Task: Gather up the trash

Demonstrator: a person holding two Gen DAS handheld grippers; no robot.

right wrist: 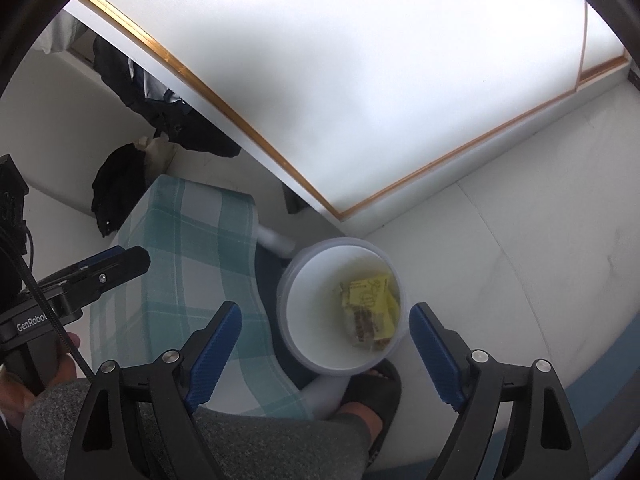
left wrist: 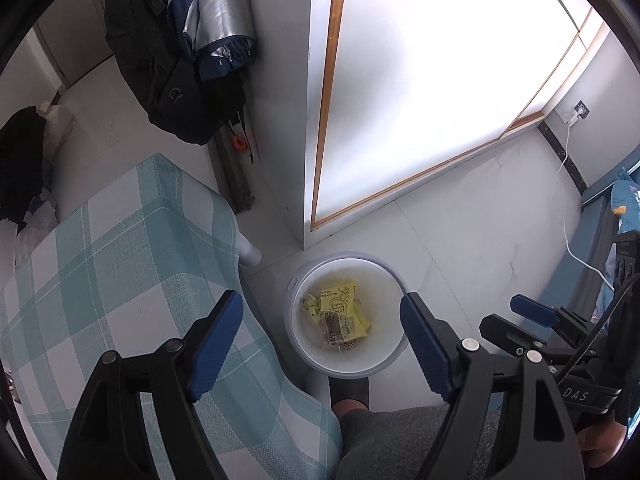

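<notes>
White floor tiles [left wrist: 460,216] fill the room, running up to a white sliding door with a gold-coloured frame [left wrist: 420,80]; dark jackets [left wrist: 160,60] hang against the wall to its left, and a white cable [left wrist: 568,200] trails down from a wall socket on the right. Beside the door's corner stands a table draped in a green-and-white checked cloth [left wrist: 120,280]; one white table leg [left wrist: 250,254] shows past the cloth's edge. Just beside the table, on the floor, sits a round white bin [left wrist: 304,344]; inside it, at the bottom, lies the trash [left wrist: 340,316]: yellow wrappers with a brownish packet among them.

Above the bin hangs the left gripper [left wrist: 320,336], its blue-padded fingers [left wrist: 216,340] spread wide with nothing between them; one finger overlaps the cloth in view and the other the bin's right rim. Alongside it the right gripper [right wrist: 324,344] hangs over the same bin, likewise spread wide and holding nothing; from this view the bin's mouth lies between its fingers. Each gripper shows at the edge of the other's view, with a hand on its handle. Below the bin, a foot in a dark slipper [right wrist: 376,392] and a grey trouser leg [right wrist: 240,444] stand close against the table's draped corner.
</notes>
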